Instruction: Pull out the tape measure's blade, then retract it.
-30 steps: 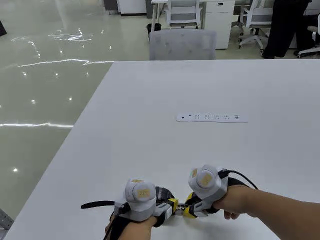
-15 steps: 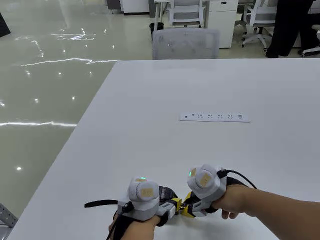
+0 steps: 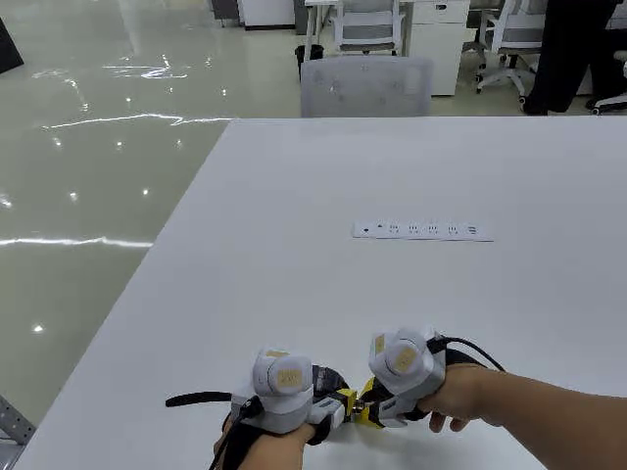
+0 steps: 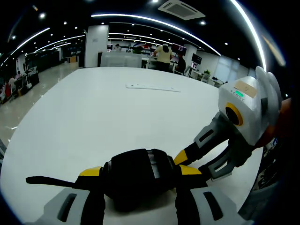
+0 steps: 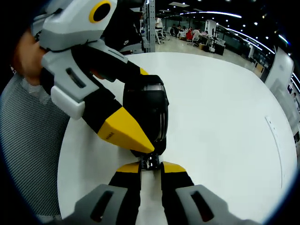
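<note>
Two claws sat tip to tip at the near edge of the counter (image 3: 294, 245), and over the last second almost nothing between them moved. My left claw (image 4: 140, 171) was clamped around the black tape measure (image 4: 136, 183), a yellow tip on either flank of the case. My right claw (image 5: 151, 167) was pinched on the blade hook (image 5: 150, 162) at the case mouth. No length of blade showed between them, same as a second before, so I judged the grip set and the pull not begun. Farther out lay the power strip (image 3: 422, 231), well apart, and past the far edge stood a grey chair (image 3: 364, 86).
</note>
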`<action>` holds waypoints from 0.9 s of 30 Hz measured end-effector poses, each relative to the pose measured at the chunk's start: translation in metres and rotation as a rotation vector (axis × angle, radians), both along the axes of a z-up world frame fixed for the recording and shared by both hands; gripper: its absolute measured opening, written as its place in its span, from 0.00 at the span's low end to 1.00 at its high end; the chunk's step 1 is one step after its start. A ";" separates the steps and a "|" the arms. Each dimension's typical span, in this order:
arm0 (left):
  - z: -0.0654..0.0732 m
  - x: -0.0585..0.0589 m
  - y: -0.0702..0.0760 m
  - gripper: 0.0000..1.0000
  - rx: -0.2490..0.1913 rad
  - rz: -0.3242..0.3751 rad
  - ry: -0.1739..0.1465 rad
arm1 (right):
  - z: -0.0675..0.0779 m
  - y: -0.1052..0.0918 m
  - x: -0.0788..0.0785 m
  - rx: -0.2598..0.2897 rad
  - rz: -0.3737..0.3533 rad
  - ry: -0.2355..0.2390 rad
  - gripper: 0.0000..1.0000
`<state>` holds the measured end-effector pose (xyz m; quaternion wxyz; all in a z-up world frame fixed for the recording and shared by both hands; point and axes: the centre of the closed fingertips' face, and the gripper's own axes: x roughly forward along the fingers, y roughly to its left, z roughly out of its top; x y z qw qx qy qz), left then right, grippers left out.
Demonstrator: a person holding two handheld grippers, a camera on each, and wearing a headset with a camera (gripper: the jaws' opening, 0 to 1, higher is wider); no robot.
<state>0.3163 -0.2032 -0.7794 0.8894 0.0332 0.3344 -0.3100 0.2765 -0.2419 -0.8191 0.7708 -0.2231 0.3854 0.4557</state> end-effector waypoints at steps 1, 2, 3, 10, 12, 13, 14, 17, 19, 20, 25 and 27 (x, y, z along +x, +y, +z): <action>0.000 0.000 0.000 0.57 0.000 0.000 0.001 | 0.000 0.001 0.000 0.001 0.001 0.000 0.14; 0.000 0.000 0.000 0.57 0.000 0.001 0.001 | 0.000 0.001 0.000 0.001 0.002 0.000 0.14; 0.000 -0.001 0.000 0.57 0.001 0.002 0.002 | -0.001 0.003 0.001 0.003 0.001 0.000 0.13; 0.000 -0.001 0.001 0.57 0.000 0.001 0.002 | -0.002 0.007 0.003 0.005 -0.001 0.002 0.13; 0.000 -0.001 0.000 0.57 0.000 0.001 0.002 | -0.002 0.007 0.002 0.002 -0.001 0.008 0.13; 0.000 -0.001 0.000 0.57 0.000 0.001 0.003 | -0.002 0.007 0.002 0.001 0.003 0.008 0.13; 0.000 -0.001 0.000 0.57 0.000 0.000 0.003 | -0.002 0.007 0.002 0.001 0.005 0.007 0.13; 0.000 -0.001 0.000 0.57 0.000 -0.001 0.004 | -0.002 0.007 0.002 0.001 0.000 0.009 0.13; 0.000 -0.001 0.000 0.57 0.000 -0.001 0.004 | -0.002 0.007 0.001 -0.004 0.004 0.006 0.14; 0.000 -0.001 0.000 0.57 0.000 0.000 0.004 | -0.002 0.007 0.001 -0.005 0.004 0.004 0.14; 0.000 -0.002 0.001 0.57 -0.003 0.000 0.005 | -0.001 0.006 0.001 -0.005 -0.019 -0.003 0.14; 0.000 -0.002 0.000 0.58 -0.002 0.000 0.011 | -0.001 0.005 0.001 -0.009 -0.044 -0.001 0.14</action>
